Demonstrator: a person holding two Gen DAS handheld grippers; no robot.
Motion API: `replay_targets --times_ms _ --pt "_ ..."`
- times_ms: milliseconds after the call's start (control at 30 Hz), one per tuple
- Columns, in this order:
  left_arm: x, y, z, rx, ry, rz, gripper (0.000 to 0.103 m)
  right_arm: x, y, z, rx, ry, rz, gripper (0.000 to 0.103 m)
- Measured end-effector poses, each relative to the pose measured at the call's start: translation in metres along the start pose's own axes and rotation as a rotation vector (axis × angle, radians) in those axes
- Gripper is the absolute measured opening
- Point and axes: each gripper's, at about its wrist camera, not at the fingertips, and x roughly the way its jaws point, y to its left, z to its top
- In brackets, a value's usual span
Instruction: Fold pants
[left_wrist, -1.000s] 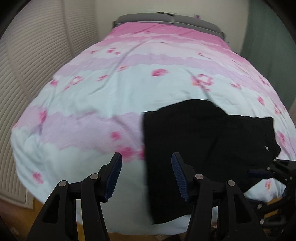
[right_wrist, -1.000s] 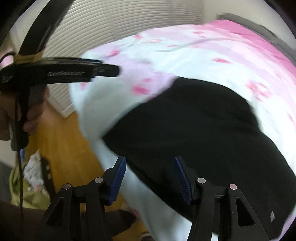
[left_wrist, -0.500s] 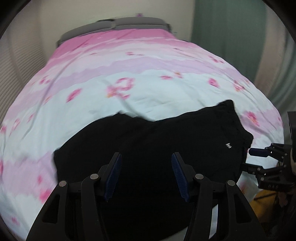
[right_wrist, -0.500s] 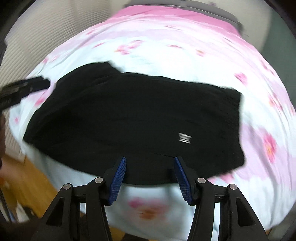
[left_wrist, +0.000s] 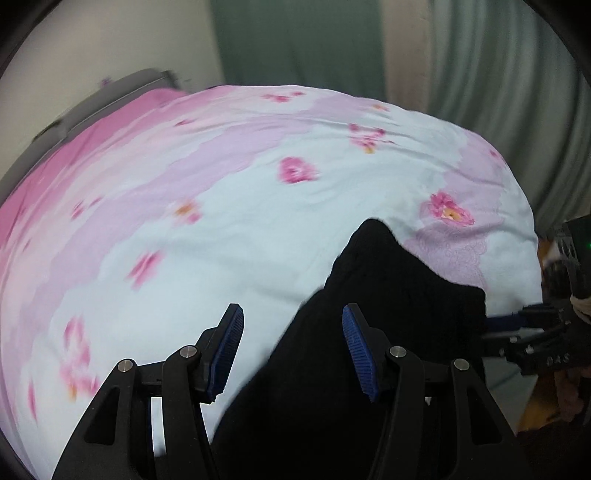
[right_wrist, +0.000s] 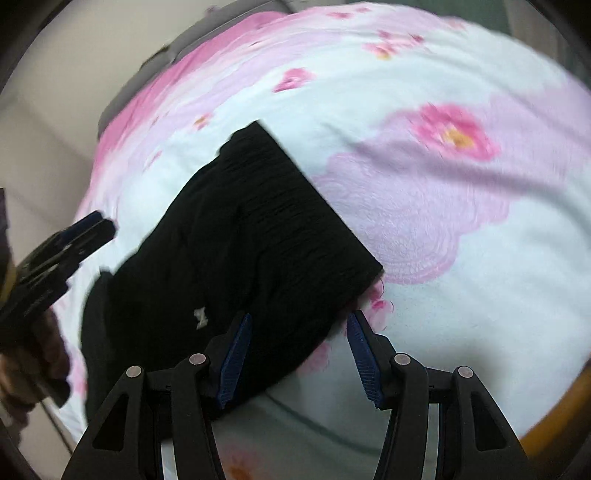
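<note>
Pants (right_wrist: 236, 258) lie diagonally across bedspread (right_wrist: 461, 258); left claw (left_wrist: 291, 350) and right claw (right_wrist: 299, 354) spread.

one pair of black pants (right_wrist: 236, 258) near, one pink floral bedspread (left_wrist: 258, 206), two grippers, left gripper (left_wrist: 291, 354), right gripper (right_wrist: 297, 356), one green curtain (left_wrist: 295, 40) far

Black pants (right_wrist: 258, 236) carrying a small white logo (right_wrist: 200, 318) are lying on a bedspread (left_wrist: 229, 229) showing pale blue, lilac and pink bands with pink flowers, while both black claws are showing ribbed blue pads (left_wrist: 356, 350).
</note>
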Motion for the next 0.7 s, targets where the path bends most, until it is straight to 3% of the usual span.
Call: replay_targets --times_ms 100,200,400,633,700 --pt "0.025 -0.006 0.013 0.093 0.03 -0.054 0.055 0.012 -0.012 0.0 0.09 -0.007 0.047 0.055" --pt "0.05 -0.01 0.022 0.166 0.101 -0.163 0.055 0.018 -0.016 0.001 0.134 -0.023 0.068 0.055" --pt "0.085 -0.015 0.035 0.227 0.229 -0.34 0.055 0.024 -0.026 0.003 0.206 -0.031 0.105 0.055" --pt "0.115 -0.021 0.041 0.279 0.332 -0.483 0.053 0.045 -0.049 0.003 0.304 -0.06 0.248 0.055" --pt "0.119 -0.02 0.042 0.278 0.347 -0.516 0.045 0.05 -0.052 0.005 0.304 -0.059 0.277 0.054"
